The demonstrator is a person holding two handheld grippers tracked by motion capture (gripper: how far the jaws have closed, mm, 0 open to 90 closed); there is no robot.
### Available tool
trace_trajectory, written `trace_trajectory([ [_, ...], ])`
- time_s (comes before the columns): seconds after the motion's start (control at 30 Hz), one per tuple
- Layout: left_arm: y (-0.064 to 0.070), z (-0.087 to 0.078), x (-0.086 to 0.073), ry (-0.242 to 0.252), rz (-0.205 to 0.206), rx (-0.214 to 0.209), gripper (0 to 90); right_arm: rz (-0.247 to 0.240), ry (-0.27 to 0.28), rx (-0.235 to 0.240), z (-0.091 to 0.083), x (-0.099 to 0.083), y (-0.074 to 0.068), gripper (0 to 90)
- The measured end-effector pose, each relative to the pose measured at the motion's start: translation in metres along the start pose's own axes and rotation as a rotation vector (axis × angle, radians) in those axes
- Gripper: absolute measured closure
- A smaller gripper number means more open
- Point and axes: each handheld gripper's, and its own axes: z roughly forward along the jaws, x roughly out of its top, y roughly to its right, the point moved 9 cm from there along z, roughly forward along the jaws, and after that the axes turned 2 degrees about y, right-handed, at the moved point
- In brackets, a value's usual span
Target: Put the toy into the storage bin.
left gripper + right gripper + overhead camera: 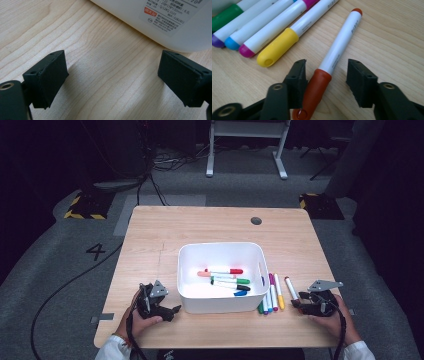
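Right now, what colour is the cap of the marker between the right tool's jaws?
Reddish brown, on the marker; clearest in the right gripper view.

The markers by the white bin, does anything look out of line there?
One does: the brown-capped marker lies apart from the tidy row of markers beside the white bin, angled away from them. The right tongs straddle its cap, open.

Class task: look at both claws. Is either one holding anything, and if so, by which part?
Nothing is held. The right claw stands open astride the brown-capped white marker's cap end, unclamped. The left claw is open over bare wood.
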Motion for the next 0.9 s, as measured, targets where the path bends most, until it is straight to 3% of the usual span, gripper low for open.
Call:
trace_trajectory([
  [0.13,0.000,0.000,0.000,-0.002,0.000,-0.002,9.1,0.023,0.002,-0.020,-0.001,-0.001,0.005,63.0],
  [0.17,0.000,0.000,0.000,-0.002,0.000,-0.002,9.1,0.036,0.010,-0.035,-0.002,-0.001,0.009,70.8],
  [0.23,0.000,0.000,0.000,-0.002,0.000,-0.002,9.1,0.043,0.018,-0.039,-0.003,-0.002,0.011,74.0],
  [0.9,0.000,0.000,0.000,-0.001,0.000,-0.001,9.1,0.057,0.049,-0.031,-0.002,0.002,0.012,74.9],
])
